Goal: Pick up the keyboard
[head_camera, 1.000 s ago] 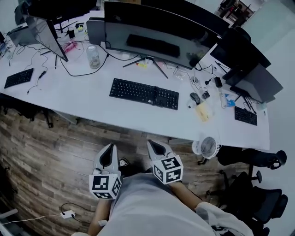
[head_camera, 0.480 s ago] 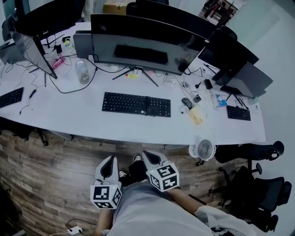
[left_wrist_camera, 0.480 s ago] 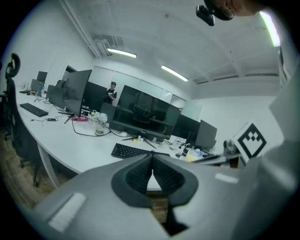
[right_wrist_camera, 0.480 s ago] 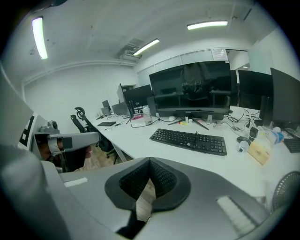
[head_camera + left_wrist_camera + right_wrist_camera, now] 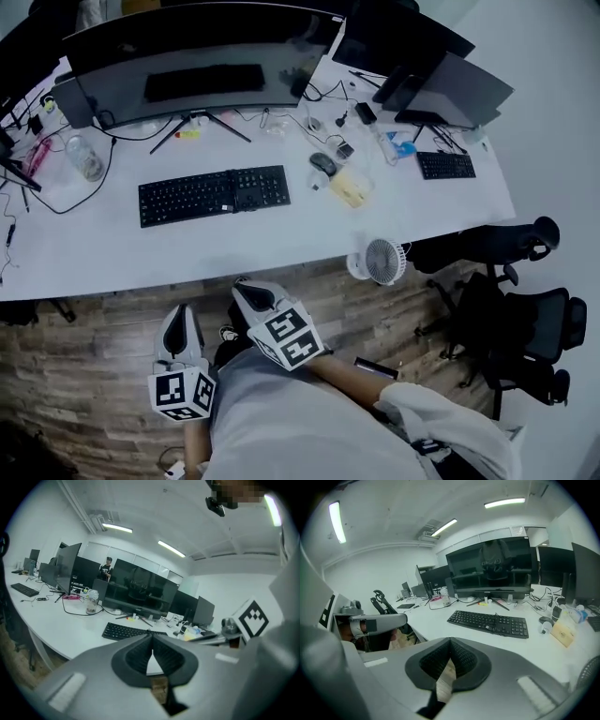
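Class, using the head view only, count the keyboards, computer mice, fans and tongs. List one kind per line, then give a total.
Keyboards: 2
Mouse: 1
Fan: 1
Tongs: 2 (left tongs, right tongs)
Total: 6

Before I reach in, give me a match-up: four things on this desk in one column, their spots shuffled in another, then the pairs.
1 keyboard
2 mouse
3 fan
4 jar

A at the front edge of the desk
B left of the stand of the monitor
C mid-desk, in front of the monitor
D right of the keyboard

Pairs: 1-C, 2-D, 3-A, 4-B
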Demonstrator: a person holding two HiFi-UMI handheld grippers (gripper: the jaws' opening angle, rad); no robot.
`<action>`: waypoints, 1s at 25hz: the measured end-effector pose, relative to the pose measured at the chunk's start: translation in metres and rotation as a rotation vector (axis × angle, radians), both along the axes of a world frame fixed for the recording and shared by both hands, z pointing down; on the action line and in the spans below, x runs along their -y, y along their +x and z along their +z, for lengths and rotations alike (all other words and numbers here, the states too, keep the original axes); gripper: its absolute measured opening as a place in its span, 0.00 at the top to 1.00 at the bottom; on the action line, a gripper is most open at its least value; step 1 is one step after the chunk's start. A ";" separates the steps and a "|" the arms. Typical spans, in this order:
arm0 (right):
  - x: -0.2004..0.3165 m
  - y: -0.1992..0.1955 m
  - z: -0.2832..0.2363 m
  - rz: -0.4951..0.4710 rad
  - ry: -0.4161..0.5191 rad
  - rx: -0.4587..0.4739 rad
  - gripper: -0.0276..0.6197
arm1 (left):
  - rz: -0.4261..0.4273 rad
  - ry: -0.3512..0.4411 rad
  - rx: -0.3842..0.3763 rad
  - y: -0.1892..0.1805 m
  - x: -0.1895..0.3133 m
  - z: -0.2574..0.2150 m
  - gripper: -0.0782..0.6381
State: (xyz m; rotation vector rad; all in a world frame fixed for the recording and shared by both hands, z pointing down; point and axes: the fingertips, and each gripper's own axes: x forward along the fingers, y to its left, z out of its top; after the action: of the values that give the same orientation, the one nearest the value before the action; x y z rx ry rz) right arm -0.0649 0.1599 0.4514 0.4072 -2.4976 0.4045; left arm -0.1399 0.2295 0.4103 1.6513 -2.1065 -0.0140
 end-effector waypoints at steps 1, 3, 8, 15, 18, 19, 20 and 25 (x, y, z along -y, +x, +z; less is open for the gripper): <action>0.005 0.004 0.003 0.012 -0.005 -0.003 0.97 | 0.015 -0.010 0.000 0.003 0.006 0.003 0.89; 0.018 0.010 0.007 0.043 -0.016 -0.009 0.97 | 0.045 -0.026 -0.001 0.007 0.019 0.007 0.89; 0.050 0.004 0.006 0.102 -0.037 0.000 0.97 | 0.091 -0.043 0.006 -0.001 0.051 0.004 0.89; 0.086 -0.013 0.000 0.118 -0.036 0.035 0.97 | 0.106 -0.035 0.023 -0.019 0.090 -0.007 0.89; 0.102 -0.019 -0.003 0.120 -0.036 0.049 0.97 | 0.108 -0.037 0.028 -0.022 0.105 -0.010 0.89; 0.108 -0.021 -0.004 0.120 -0.035 0.054 0.97 | 0.110 -0.037 0.033 -0.024 0.110 -0.010 0.89; 0.113 -0.023 -0.006 0.119 -0.032 0.059 0.97 | 0.109 -0.036 0.040 -0.026 0.116 -0.012 0.89; 0.140 -0.033 -0.010 0.109 -0.012 0.084 0.97 | 0.097 -0.021 0.076 -0.036 0.142 -0.015 0.89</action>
State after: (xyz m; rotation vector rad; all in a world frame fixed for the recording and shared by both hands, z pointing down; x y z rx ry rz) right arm -0.0975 0.0199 0.4413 0.5332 -2.5599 0.4885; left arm -0.1760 0.0874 0.3955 1.7653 -2.0716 0.1034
